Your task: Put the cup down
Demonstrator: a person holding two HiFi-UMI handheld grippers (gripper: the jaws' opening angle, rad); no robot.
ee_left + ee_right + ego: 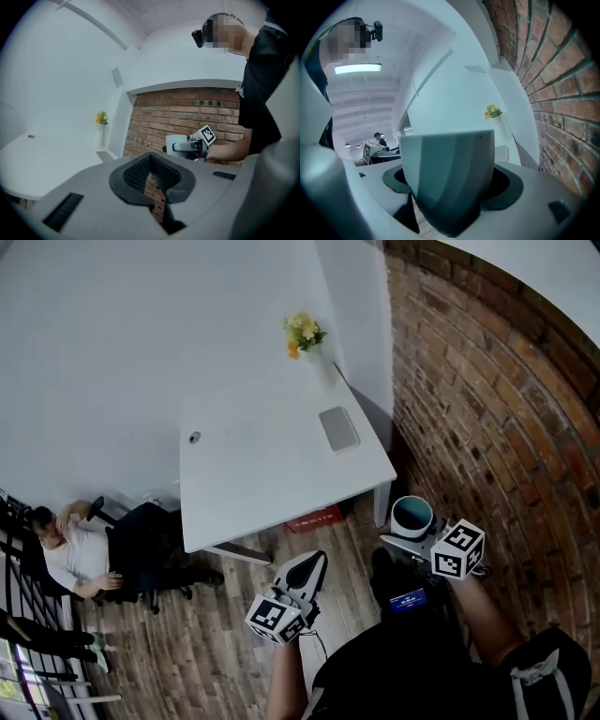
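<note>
Firmly closed on the smooth, pale round cup with a dark teal inside (412,516), the right gripper (418,538) has its two jaws pressed against the cup's curved wall, one on each side. In the right gripper view the cup (447,178) fills the space between the dark padded hollows and tapers toward its base. It hangs upright in the air over the wood-plank floor (216,615), just off the near right corner of the flat white rectangular table (272,493) and close to the rough red brick wall (487,409); it touches neither.

The left gripper (310,570) holds nothing. Its jaws are drawn together to a narrow slit, and in its own view the left gripper (154,187) shows ribbed black pads with only a strip of brick visible through the gap.

On the table lie a thin grey rectangular slab (338,428) and a small round dark object (194,437). A slim white vase of yellow flowers (303,334) stands at the far edge. A person in a white top (84,554) sits left of the table.
</note>
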